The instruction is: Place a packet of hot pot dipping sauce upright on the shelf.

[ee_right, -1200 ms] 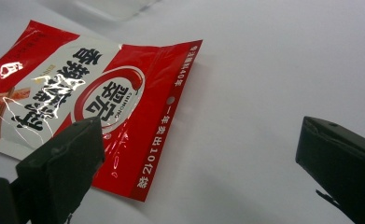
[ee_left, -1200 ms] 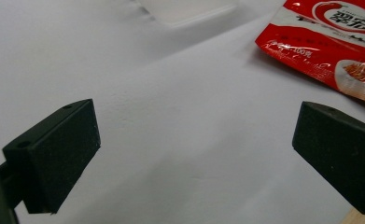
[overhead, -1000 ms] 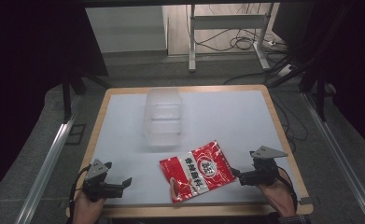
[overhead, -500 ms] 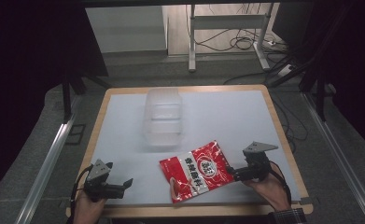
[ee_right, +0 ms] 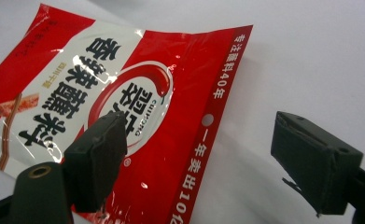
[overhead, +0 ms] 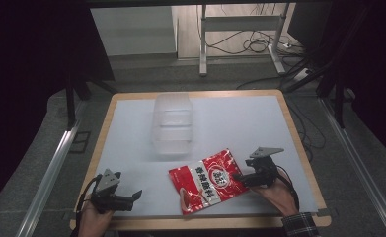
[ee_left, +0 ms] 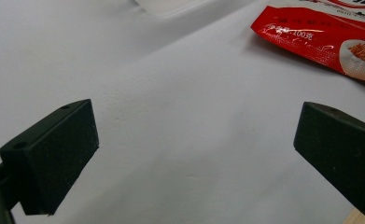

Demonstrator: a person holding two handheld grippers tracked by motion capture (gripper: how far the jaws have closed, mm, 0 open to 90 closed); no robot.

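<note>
Right hand-held gripper (overhead: 241, 177) sits at the red snack pouch (overhead: 209, 180), on the pouch's right-hand edge as the high view shows it. Its jaws stand apart and have just been closing; in my right gripper view one jaw is over the printed face of the pouch (ee_right: 124, 112) and the other is out over bare white surface, so the pouch's sealed edge with the small round hole lies between them. I cannot tell that either pad presses on the foil yet. The pouch lies flat on the bench (overhead: 240, 123), tilted, nearer my side than the clear plastic container (overhead: 173, 123), which stands well apart from it toward the far edge.

Over on the other side of the pouch, my left hand-held gripper (overhead: 131, 197) rests low near the bench's front edge, well apart from the pouch. Its jaws are wide apart with nothing between them; in my left gripper view (ee_left: 194, 154) they frame bare white surface, with a corner of the pouch (ee_left: 329, 37) up beyond the right jaw.
</note>
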